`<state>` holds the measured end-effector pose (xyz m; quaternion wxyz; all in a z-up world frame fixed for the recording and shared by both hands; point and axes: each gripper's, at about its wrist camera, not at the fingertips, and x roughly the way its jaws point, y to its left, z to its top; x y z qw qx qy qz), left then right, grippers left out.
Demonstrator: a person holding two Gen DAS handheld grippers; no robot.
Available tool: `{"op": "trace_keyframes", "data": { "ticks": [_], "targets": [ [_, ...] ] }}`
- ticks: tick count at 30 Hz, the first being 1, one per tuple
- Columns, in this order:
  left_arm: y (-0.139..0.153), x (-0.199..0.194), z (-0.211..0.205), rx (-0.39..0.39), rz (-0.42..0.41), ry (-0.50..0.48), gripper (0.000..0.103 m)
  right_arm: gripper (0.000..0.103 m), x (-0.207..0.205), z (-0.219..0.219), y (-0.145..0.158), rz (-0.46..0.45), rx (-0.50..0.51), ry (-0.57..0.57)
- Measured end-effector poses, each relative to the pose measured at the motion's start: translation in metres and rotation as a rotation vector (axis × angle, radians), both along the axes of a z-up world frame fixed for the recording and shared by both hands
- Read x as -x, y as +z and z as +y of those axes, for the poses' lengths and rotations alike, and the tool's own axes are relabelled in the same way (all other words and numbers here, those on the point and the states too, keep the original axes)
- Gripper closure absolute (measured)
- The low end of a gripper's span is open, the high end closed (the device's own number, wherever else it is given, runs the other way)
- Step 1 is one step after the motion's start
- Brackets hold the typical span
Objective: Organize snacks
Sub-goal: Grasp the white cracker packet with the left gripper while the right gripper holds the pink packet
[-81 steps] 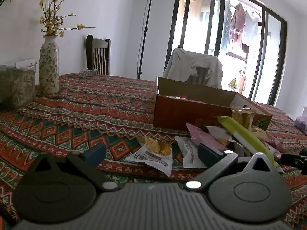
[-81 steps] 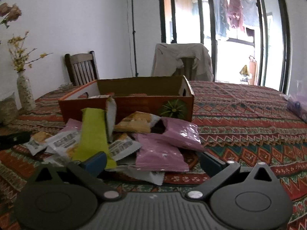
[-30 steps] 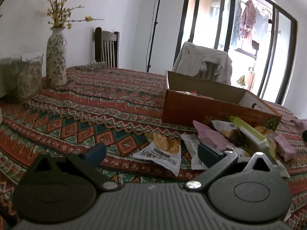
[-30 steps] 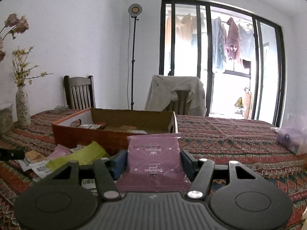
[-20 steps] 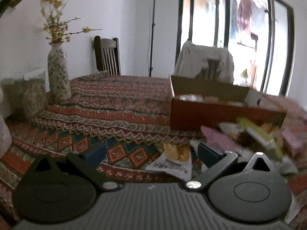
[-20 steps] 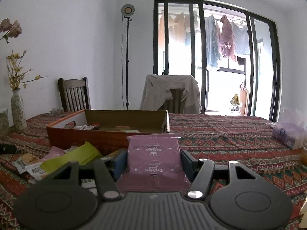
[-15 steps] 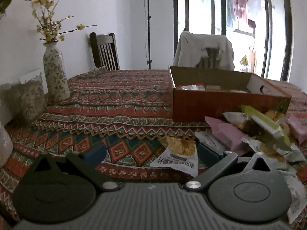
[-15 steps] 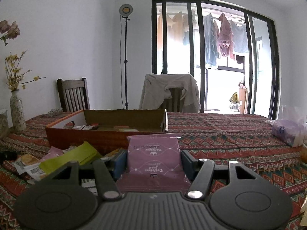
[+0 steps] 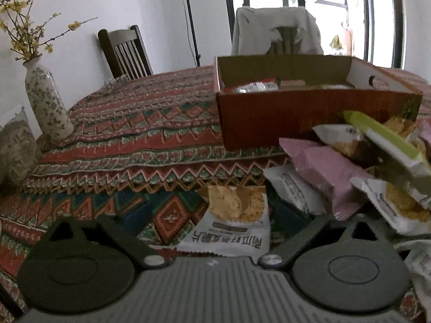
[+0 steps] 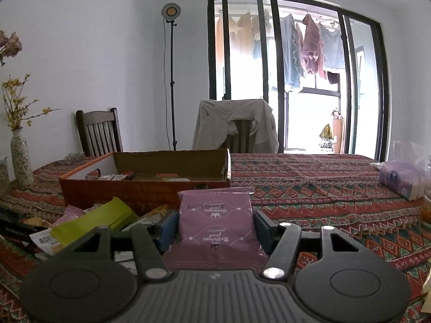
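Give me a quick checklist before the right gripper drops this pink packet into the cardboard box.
1. Right gripper shut on the pink packet: ok.
2. Cardboard box open on top: ok.
3. Free space inside box; a few snacks lie at its bottom: ok.
4. Packet over the box: not ok, it is short of the near wall.
5. Left gripper open, away from the box, low over the white cracker packet: ok.
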<state>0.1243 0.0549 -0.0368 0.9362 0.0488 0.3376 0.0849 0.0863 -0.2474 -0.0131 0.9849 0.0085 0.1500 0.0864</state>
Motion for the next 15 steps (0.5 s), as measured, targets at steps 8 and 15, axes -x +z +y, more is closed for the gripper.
{"op": "trace_keyframes", "data": {
  "ticks": [8,15],
  "targets": [
    [0.001,0.006,0.013,0.149,-0.010,-0.006,0.043,0.043,-0.001,0.001,-0.001,0.012,-0.010,0.026],
    [0.008,0.014,0.015,0.162,-0.051,0.015,0.062,0.043,0.002,0.002,0.001,0.003,-0.012,0.039]
  ]
}}
